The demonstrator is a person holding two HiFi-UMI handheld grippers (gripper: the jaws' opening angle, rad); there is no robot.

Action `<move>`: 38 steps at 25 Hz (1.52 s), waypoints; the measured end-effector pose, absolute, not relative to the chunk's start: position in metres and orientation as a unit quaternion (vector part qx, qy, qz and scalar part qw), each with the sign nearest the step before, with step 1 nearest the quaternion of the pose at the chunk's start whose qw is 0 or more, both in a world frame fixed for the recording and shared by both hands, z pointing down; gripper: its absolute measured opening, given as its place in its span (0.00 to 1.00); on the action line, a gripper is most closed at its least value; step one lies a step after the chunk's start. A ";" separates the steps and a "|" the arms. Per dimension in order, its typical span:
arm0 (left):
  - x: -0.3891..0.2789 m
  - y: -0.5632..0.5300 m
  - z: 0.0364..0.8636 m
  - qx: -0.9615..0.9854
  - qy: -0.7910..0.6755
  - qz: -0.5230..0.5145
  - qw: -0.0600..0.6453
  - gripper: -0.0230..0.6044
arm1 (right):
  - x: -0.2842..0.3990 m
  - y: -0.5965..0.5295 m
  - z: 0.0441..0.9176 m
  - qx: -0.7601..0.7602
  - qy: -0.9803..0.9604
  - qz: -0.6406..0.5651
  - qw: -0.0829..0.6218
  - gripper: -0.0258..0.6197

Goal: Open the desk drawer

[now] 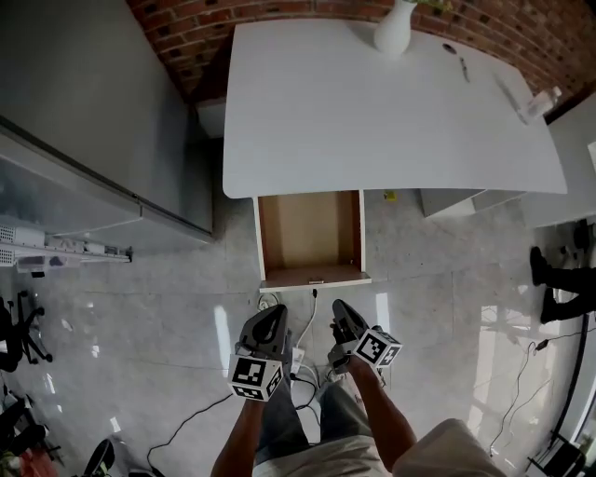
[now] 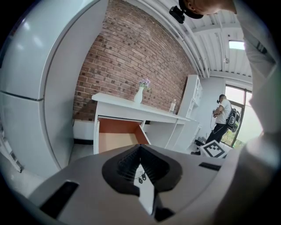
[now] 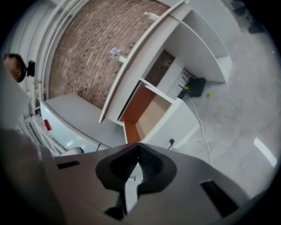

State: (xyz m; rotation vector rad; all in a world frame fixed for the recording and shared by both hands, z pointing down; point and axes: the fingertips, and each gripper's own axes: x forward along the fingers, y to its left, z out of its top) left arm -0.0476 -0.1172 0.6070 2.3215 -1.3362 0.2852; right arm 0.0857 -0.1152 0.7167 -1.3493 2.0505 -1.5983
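The white desk (image 1: pixel 372 121) stands against a brick wall. Its drawer (image 1: pixel 315 278) is pulled out toward me, and the wooden inside (image 1: pixel 307 228) holds nothing that I can see. Both grippers hang low in the head view, short of the drawer front and apart from it. My left gripper (image 1: pixel 277 313) is shut with nothing between its jaws, and so is my right gripper (image 1: pixel 340 306). In the left gripper view the drawer (image 2: pixel 116 136) lies ahead beyond the closed tips (image 2: pixel 139 147). The right gripper view is rolled, with the drawer (image 3: pixel 151 115) above the closed tips (image 3: pixel 138 145).
A white vase (image 1: pixel 393 28), a pen (image 1: pixel 463 68) and a small bottle (image 1: pixel 538 102) lie on the desk. Cables (image 1: pixel 307 328) trail on the floor below the drawer. A grey cabinet (image 1: pixel 84 121) stands left, a white shelf unit (image 1: pixel 456 200) right, and a person (image 1: pixel 563 279) beyond it.
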 end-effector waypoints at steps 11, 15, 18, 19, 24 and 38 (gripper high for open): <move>-0.036 -0.126 0.496 0.855 -0.475 0.102 0.184 0.05 | 0.068 -0.139 0.540 -0.439 0.842 -0.311 -0.037 0.07; -0.028 -0.125 0.452 0.865 -0.463 0.093 0.172 0.05 | 0.056 -0.141 0.471 -0.441 0.868 -0.216 -0.077 0.07; -0.024 -0.117 0.424 0.872 -0.453 0.092 0.162 0.05 | 0.049 -0.134 0.434 -0.438 0.877 -0.173 -0.093 0.07; -0.023 -0.114 0.416 0.874 -0.451 0.095 0.157 0.05 | 0.048 -0.131 0.424 -0.438 0.879 -0.162 -0.096 0.07; -0.019 -0.097 0.382 0.875 -0.453 0.094 0.143 0.05 | 0.051 -0.112 0.382 -0.443 0.883 -0.113 -0.109 0.07; 0.013 -0.068 0.351 0.872 -0.468 0.080 0.120 0.05 | 0.075 -0.065 0.336 -0.433 0.893 -0.064 -0.106 0.07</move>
